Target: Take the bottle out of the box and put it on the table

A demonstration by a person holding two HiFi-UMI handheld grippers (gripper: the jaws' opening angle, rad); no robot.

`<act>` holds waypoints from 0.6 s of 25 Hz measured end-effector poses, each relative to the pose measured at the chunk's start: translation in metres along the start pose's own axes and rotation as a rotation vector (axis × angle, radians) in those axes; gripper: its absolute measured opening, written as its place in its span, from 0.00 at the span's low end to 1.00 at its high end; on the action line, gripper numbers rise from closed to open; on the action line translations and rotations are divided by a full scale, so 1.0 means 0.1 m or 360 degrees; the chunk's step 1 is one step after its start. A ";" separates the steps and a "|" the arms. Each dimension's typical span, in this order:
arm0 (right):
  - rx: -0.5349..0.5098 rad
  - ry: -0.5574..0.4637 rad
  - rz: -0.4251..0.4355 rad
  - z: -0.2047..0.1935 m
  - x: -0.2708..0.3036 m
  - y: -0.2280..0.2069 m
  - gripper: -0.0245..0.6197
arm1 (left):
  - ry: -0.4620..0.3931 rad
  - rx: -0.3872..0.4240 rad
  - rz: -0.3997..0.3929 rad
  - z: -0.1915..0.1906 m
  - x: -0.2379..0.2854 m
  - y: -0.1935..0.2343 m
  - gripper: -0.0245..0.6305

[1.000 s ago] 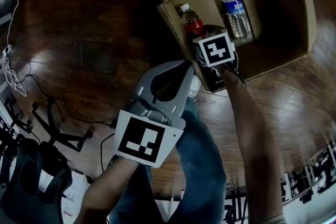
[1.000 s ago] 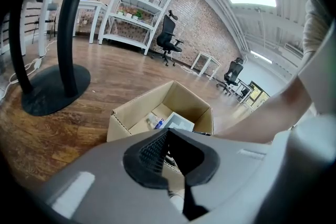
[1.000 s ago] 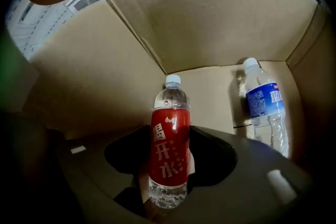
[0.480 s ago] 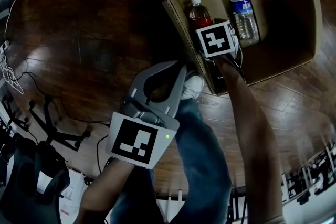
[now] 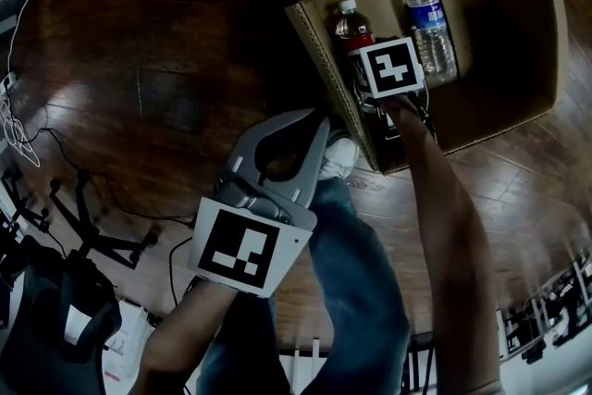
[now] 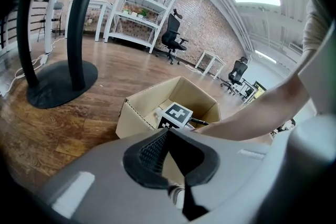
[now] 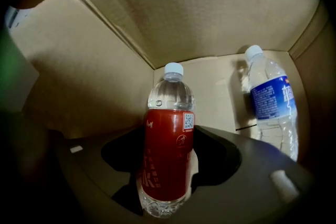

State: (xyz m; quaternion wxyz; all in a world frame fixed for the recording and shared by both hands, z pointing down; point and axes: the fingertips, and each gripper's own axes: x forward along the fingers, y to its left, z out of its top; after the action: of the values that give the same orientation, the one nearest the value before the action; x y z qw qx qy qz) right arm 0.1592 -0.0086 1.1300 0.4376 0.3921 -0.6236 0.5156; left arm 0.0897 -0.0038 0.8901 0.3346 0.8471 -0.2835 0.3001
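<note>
An open cardboard box [image 5: 546, 32] [image 6: 142, 115] stands on the wood floor. Inside stand a red-labelled bottle [image 5: 350, 23] [image 7: 168, 155] with a white cap and, further right, a blue-labelled water bottle [image 5: 427, 23] [image 7: 270, 105]. My right gripper [image 5: 370, 102] [image 7: 170, 136] reaches down into the box with the red bottle between its jaws. They have just been closing a little, and a sliver of cardboard still shows beside the bottle. My left gripper [image 5: 324, 120] [image 6: 168, 131] hangs outside the box over the floor, tips together, holding nothing.
A person's jeans leg and pale shoe [image 5: 342, 157] are beside the box's near corner. Cables and black chair bases [image 5: 83, 217] lie at the left. A dark table pedestal [image 6: 58, 86] stands left of the box; shelves and office chairs are further back.
The head view has shifted slightly. The right gripper's marker cube now sits a bit nearer the red bottle's cap. The left gripper has barely moved.
</note>
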 end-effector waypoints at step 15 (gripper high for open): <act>0.0080 -0.0433 0.0028 0.18 -0.74 0.09 0.46 | 0.0013 0.0031 0.0006 0.22 -0.27 -0.10 0.03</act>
State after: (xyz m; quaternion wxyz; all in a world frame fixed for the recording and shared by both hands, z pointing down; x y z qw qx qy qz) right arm 0.1715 -0.0219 1.0555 0.3346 0.4638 -0.6675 0.4768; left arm 0.0857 -0.0066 0.8541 0.3268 0.8486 -0.2808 0.3070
